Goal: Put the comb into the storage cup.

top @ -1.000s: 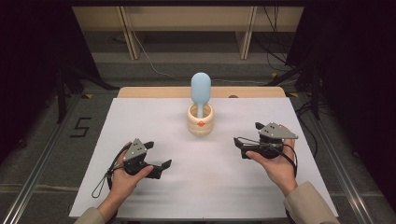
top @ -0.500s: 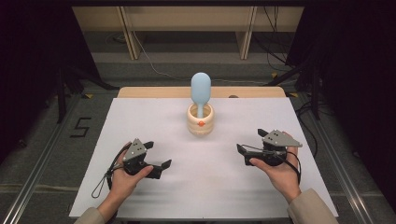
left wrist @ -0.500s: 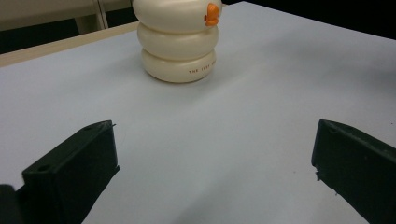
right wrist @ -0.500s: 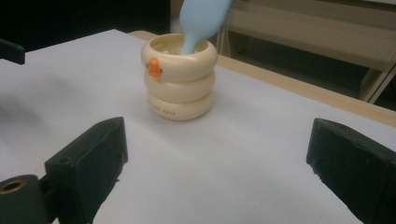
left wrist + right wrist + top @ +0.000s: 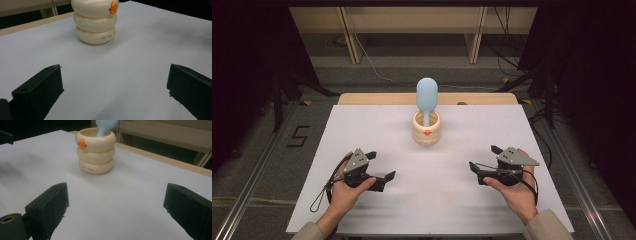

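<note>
Ideally, either wide-open, empty gripper (left (image 5: 388,177), right (image 5: 473,167)) approaches the spoon (image 5: 427,96) standing in the cup (image 5: 426,134) slowly, gripping its handle squarely.

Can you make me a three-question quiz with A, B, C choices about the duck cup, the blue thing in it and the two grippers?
1. Where does the cream cup stand?
A. on the white table, beyond both grippers and about midway between them
B. on the floor
C. inside the left gripper

2. What colour is the scoop-like thing standing in the cup?
A. red
B. light blue
C. green

3. How are the jaws of the right gripper?
A. shut on the cup
B. shut on nothing
C. open and holding nothing

Answers:
1. A, since the high view shows the cup on the table past both grippers.
2. B, since its rounded top is pale blue.
3. C, since the right gripper view shows both jaws wide apart with bare table between them.
</note>
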A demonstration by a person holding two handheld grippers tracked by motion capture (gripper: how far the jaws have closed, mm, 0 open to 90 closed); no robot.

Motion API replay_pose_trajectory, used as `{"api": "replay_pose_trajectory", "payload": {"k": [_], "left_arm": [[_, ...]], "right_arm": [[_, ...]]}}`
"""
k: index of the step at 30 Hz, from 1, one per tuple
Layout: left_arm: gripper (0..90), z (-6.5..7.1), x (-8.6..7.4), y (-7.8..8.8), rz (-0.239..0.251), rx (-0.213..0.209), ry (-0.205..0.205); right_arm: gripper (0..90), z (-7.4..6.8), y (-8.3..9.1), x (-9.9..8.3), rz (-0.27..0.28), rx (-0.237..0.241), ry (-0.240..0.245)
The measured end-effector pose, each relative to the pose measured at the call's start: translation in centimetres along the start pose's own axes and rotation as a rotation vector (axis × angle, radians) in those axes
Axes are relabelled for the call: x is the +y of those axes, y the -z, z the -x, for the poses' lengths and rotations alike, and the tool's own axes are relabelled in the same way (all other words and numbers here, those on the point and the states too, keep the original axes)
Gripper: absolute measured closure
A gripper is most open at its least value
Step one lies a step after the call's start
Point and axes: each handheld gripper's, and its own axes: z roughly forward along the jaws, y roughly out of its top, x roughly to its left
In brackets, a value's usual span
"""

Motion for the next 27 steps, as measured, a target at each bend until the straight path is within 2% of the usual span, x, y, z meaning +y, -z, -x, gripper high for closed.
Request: {"api": "replay_pose_trajectory", "payload": {"k": [27], "left_arm": [[0.0, -0.1, -0.1, 0.0, 0.0, -0.001, -0.003]], "right_arm": [[7.3, -0.2, 1.3, -1.7, 0.024, -0.004, -0.008]]}}
